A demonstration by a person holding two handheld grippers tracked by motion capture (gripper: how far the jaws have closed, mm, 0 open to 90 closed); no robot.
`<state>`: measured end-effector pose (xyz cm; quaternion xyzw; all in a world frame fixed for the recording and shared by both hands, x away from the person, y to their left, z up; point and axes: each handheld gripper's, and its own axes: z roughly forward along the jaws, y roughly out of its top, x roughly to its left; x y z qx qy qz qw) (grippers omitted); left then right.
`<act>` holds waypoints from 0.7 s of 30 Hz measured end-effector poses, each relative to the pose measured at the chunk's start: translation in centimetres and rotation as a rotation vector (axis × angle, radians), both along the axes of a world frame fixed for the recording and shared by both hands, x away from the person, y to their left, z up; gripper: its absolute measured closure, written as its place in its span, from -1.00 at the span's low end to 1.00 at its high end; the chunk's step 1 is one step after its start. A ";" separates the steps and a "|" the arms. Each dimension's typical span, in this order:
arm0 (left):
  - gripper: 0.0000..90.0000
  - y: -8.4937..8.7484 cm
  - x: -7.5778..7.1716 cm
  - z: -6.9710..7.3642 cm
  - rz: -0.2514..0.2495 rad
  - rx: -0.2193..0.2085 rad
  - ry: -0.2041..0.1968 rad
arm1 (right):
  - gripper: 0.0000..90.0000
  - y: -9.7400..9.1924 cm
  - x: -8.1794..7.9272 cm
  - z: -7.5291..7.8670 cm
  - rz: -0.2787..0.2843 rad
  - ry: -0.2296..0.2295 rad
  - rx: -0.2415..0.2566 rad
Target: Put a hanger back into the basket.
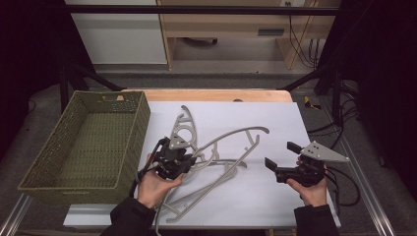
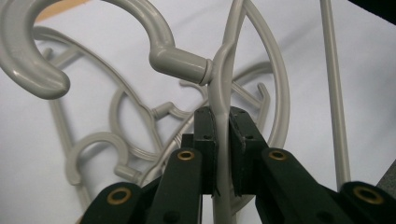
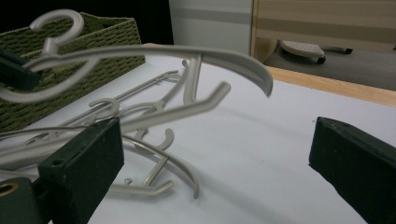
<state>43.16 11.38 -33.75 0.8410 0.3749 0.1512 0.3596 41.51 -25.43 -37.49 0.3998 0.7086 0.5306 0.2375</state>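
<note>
Grey plastic hangers point(image 1: 216, 162) are seen lying tangled on the white sheet point(image 1: 275, 196) beside a green woven basket point(image 1: 88, 142). One hanger point(image 2: 219, 84) is clamped at its neck, just below the hook, by the closed jaws of the left gripper point(image 1: 172, 160) and is held raised above the pile. The right gripper point(image 1: 290, 169) is held with jaws wide apart, nothing between them, well clear of the pile. A snag is judged likely: an arm of the lifted hanger could be caught in the others, and these dragged along. The grip point is obscured in the high view, and how many hangers are interlocked cannot be made out.
</note>
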 end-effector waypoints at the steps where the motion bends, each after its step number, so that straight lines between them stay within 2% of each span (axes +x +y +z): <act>1: 0.83 0.3 0.0 0.4 0.001 0.001 -0.002 | -0.92 0.0 0.0 0.0 0.000 0.001 0.001; 8: 0.83 1.9 0.4 2.4 0.022 0.029 -0.031 | -0.92 0.0 0.0 0.0 -0.002 0.002 0.002; 12: 0.83 2.6 0.6 3.2 0.030 0.017 -0.035 | -0.92 0.2 0.1 -0.1 0.001 0.008 -0.004; 14: 0.83 3.1 0.6 3.6 0.023 0.026 -0.039 | -0.92 0.3 0.1 -0.2 0.001 0.010 -0.001; 16: 0.83 3.5 0.5 4.0 0.023 0.011 -0.040 | -0.92 0.2 0.1 -0.2 0.002 0.008 -0.005; 21: 0.83 5.4 0.4 5.2 0.032 0.019 -0.066 | -0.92 0.1 0.1 -0.2 0.002 0.008 -0.005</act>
